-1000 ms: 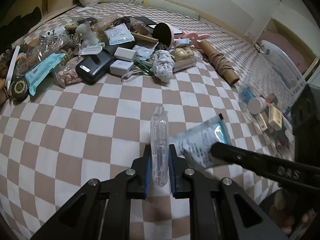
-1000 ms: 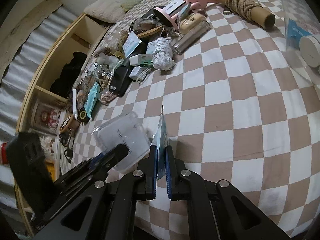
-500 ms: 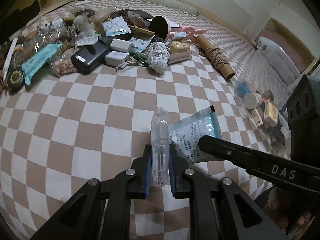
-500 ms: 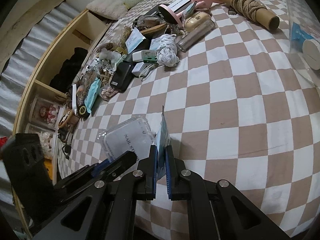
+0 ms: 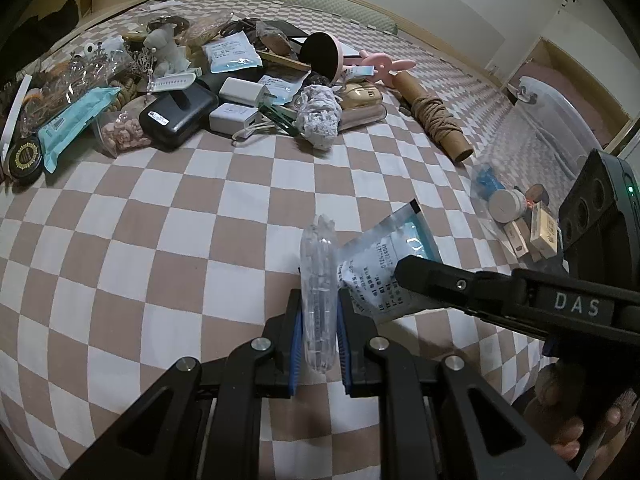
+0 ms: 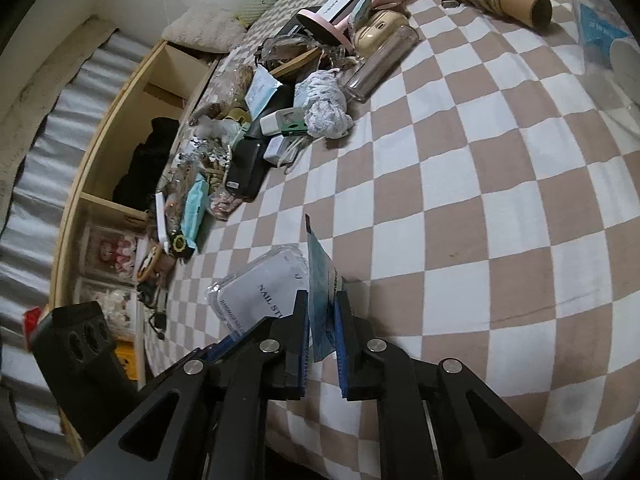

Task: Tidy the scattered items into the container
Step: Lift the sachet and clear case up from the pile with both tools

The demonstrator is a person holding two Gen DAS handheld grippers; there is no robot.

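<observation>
The left gripper (image 5: 319, 338) is pinched on a clear plastic case (image 5: 318, 292), a flat, ribbed blister box held edge-on; in the right wrist view its broad face shows a white card printed with "NAIL". The right gripper (image 6: 322, 344) has a thin, glossy sachet (image 6: 320, 280) (blue and white, with fine print) between its blue pads; its jaws are just beginning to part, the pads close against the foil, though whether both still press on it is hard to tell. Both items hang just above the bed (image 5: 168, 216), whose cover is a soft brown-and-white check.

At the far side of the bed lies the clutter: a grey knitted bundle (image 5: 320, 118), two white blocky chargers (image 5: 236, 106), a black rectangular case (image 5: 178, 114), a cardboard tube wound with tan cord (image 5: 434, 114), and a pink rabbit-eared piece (image 5: 384, 65). To the right stands the container (image 5: 556, 120), a translucent plastic bin already holding a round white jar (image 5: 506, 206) and small boxes.
</observation>
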